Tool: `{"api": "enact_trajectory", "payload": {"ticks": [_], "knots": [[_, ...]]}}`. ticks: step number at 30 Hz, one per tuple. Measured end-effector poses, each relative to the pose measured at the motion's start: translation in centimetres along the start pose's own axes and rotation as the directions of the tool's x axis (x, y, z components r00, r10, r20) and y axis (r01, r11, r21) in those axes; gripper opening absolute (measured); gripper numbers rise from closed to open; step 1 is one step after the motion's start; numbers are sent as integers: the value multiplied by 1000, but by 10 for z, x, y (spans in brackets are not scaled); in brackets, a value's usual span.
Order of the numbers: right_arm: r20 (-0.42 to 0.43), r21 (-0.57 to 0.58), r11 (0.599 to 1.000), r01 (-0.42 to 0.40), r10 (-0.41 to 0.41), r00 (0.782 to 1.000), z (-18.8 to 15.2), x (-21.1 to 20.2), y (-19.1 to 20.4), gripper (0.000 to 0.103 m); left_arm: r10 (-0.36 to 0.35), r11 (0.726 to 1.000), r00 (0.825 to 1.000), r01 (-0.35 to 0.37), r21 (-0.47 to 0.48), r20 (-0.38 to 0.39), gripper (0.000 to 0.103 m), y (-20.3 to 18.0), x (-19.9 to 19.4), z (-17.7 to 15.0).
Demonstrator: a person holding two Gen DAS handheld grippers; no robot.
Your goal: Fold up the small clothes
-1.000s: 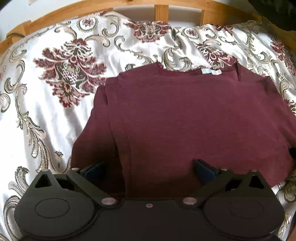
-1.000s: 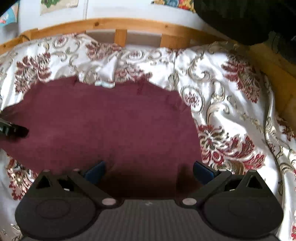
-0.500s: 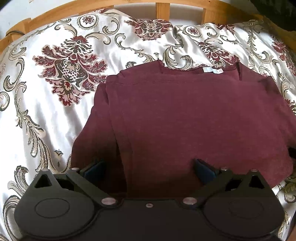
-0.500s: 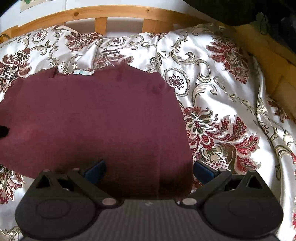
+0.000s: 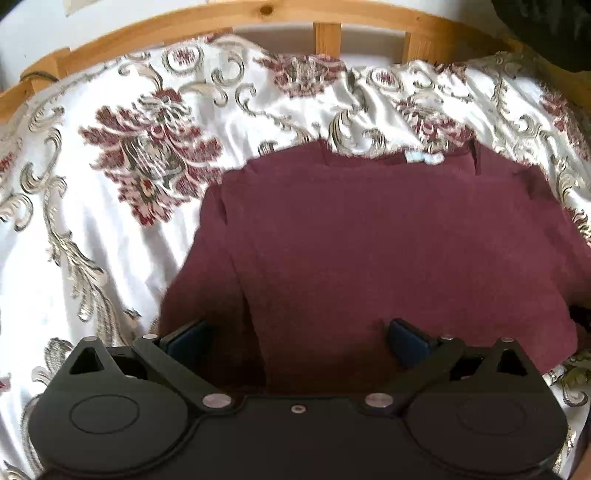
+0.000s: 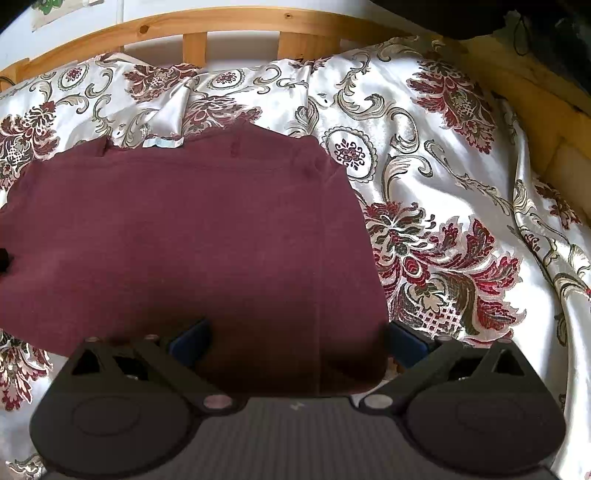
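Left wrist, maroon shirt (image 5: 388, 251) beneath hand-held gripper (image 5: 295, 338)

a maroon top (image 5: 388, 251) lies flat on the bed, both sleeves folded in over the body so its sides run nearly straight. its neckline, with a pale label (image 6: 162, 142), points toward the far wooden rail.

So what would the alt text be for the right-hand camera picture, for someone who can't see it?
A maroon top lies spread flat on a shiny floral bedspread, filling the left and middle of the picture. The open black right tongs sit at the bottom, blue-padded fingers spread over the top's near right corner. A curved wooden bed frame runs along the back.
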State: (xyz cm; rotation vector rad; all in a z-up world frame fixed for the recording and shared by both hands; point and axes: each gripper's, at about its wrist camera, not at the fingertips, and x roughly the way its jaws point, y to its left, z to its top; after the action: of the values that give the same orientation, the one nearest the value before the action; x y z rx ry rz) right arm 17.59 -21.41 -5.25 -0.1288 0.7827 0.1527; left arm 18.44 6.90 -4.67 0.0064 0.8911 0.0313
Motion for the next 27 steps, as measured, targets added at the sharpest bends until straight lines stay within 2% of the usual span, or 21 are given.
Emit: {"api": "enact_trajectory", "payload": {"ticks": [3,5,7,9,11,14,16,18,21,25,27], "knots": [[25,2,1000,5,-5,1000,3,-7,1,103,13,1000,998,-12,-25,61,102,9,-15,3],[92,17,1000,-12,10,996,5,-18,1,103,37,999,994,-34,-36,103,102,18,-24,7],[173,31,998,-54,48,984,8,-31,2,103,93,995,987,-87,-54,131,102,29,-27,13],[247,27,995,-98,88,965,9,-42,4,103,148,985,981,-135,-108,126,102,44,-28,18],[297,2,992,-129,123,947,9,-49,10,103,159,969,983,-138,-206,92,102,66,-26,22],[325,-58,986,-155,165,931,9,-53,26,103,101,920,993,-72,-386,55,102,97,-23,20],[322,-104,980,-167,192,927,9,-53,39,103,49,890,998,-24,-456,43,102,107,-18,18],[305,-149,972,-184,222,926,9,-51,52,103,6,887,1000,8,-463,28,102,106,-12,18],[273,-153,966,-206,242,931,9,-44,69,103,-38,901,999,32,-433,-5,102,93,-2,18],[230,-139,958,-251,278,933,11,-32,84,103,-123,890,990,79,-449,-69,102,83,17,13],[208,-172,957,-233,267,941,10,-24,93,103,-126,889,988,74,-453,-85,102,81,24,13]]}}
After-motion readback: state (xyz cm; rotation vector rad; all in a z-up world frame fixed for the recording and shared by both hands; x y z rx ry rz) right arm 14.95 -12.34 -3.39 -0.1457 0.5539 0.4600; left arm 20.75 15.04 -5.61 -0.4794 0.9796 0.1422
